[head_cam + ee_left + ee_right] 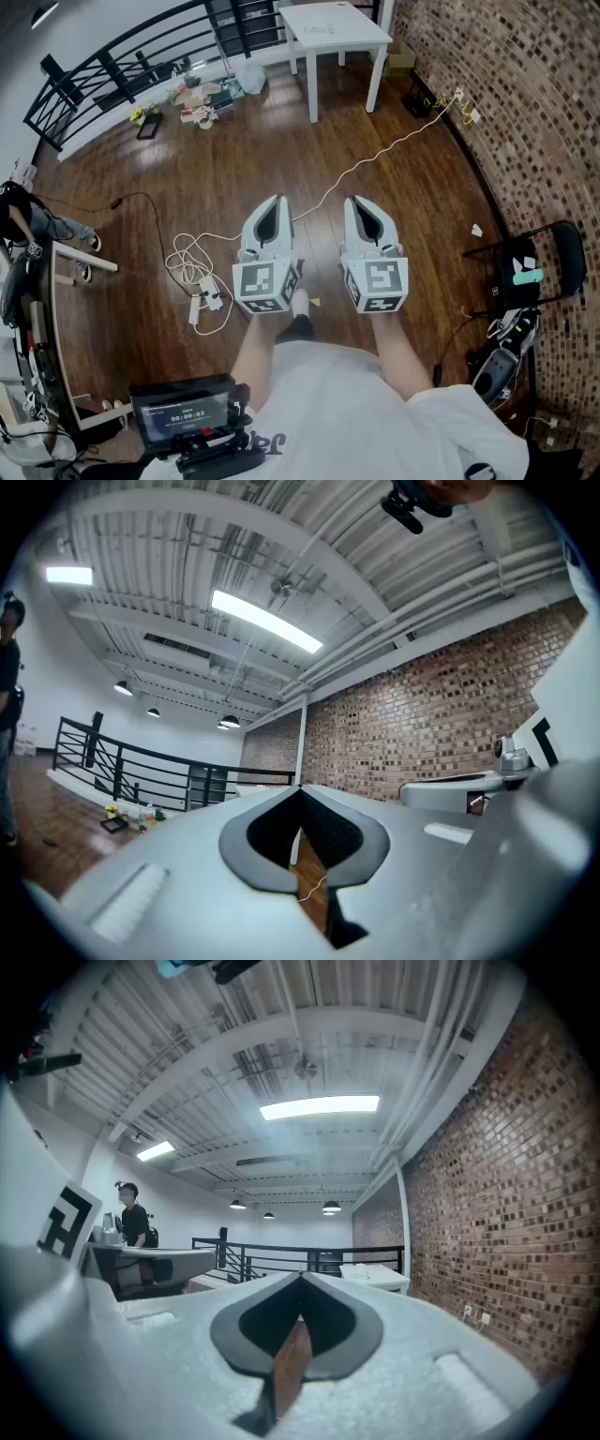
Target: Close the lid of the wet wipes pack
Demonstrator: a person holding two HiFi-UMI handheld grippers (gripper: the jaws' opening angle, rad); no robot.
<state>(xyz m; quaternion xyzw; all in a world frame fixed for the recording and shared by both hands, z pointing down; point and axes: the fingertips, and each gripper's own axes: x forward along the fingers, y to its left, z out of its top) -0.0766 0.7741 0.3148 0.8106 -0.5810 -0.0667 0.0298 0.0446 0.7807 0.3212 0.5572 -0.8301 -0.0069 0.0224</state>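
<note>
The left gripper [275,200] and the right gripper [357,200] are held side by side at waist height over the wooden floor [234,169], tips pointing forward and slightly up. In the left gripper view the left gripper [300,788] has its jaws pressed together at the tip, with nothing between them; only floor and a strip of cable show through the gap lower down. In the right gripper view the right gripper [301,1277] is likewise closed and empty.

A white table [361,28] stands at the far edge of the floor, near the brick wall [525,112]. A pale flat thing [319,28] lies on its top, too small to tell whether it is the wet wipes pack.

A white cable [375,155] runs across the floor from the wall toward the grippers. A power strip [202,305] with coiled cord lies by the left gripper. A black railing [122,66] lines the far left edge, and a black chair [530,267] stands by the wall on the right.
</note>
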